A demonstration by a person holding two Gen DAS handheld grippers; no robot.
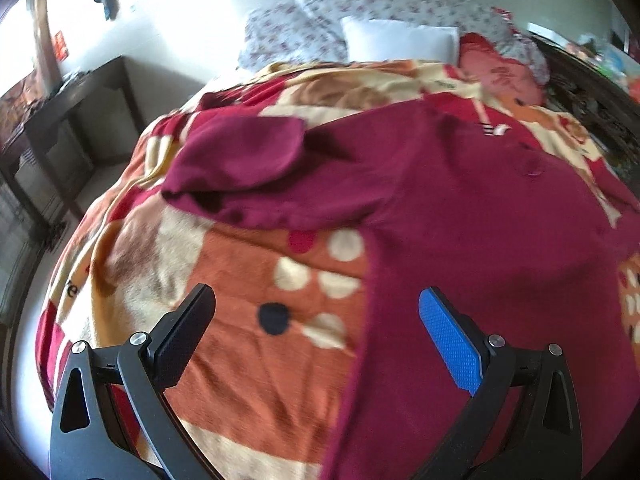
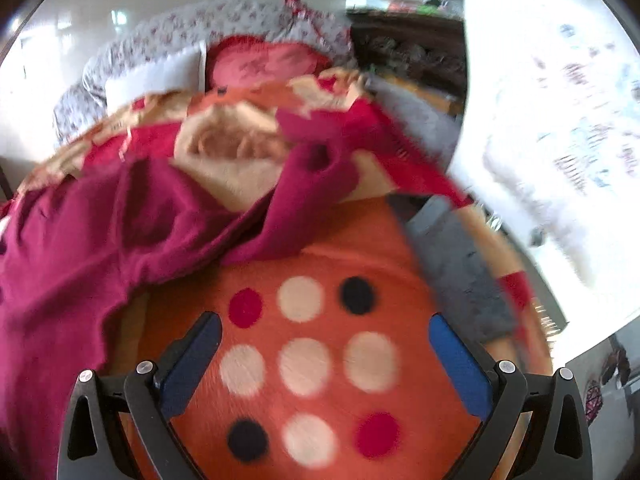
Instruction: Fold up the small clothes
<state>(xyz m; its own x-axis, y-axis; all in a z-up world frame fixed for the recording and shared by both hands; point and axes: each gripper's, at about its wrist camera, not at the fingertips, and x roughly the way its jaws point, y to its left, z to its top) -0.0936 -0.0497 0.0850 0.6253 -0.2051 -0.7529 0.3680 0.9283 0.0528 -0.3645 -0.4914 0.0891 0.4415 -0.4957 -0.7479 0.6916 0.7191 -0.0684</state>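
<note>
the maroon shirt (image 1: 460,208) lies spread on the patterned blanket (image 1: 256,360) that covers the bed; in the left wrist view it fills the frame from about 12 o'clock round to 5 o'clock, with one sleeve (image 1: 240,160) lying out toward 10 o'clock. in the right wrist view the same shirt (image 2: 80,248) sits at 9 o'clock, its other sleeve (image 2: 296,200) rumpled and trailing up toward 12 o'clock.

the left gripper (image 1: 316,312) hangs over the shirt's straight side edge, tongs spread wide and pinching nothing; one finger is above bare blanket, the blue-padded one above the cloth. the right gripper (image 2: 326,330) is likewise spread and empty, over the spotted orange part of the blanket, clear of the shirt.

the shirt looks like a light, soft knit that will sag and drag rather than hold a line, so it probably wants a pinch at a seam or hem, likely the sleeve cuff or shoulder, lifted low so the plush blanket does not catch it. a small pale mark (image 1: 492,130) near the chest may be a logo.

both views are smeared by motion. the shirt's collar and bottom hem cannot be made out, and its near end is cut off by the frame. a blurred white printed fabric (image 2: 560,120) at 2 o'clock and a grey item (image 2: 460,256) beside it are too indistinct to name.
</note>
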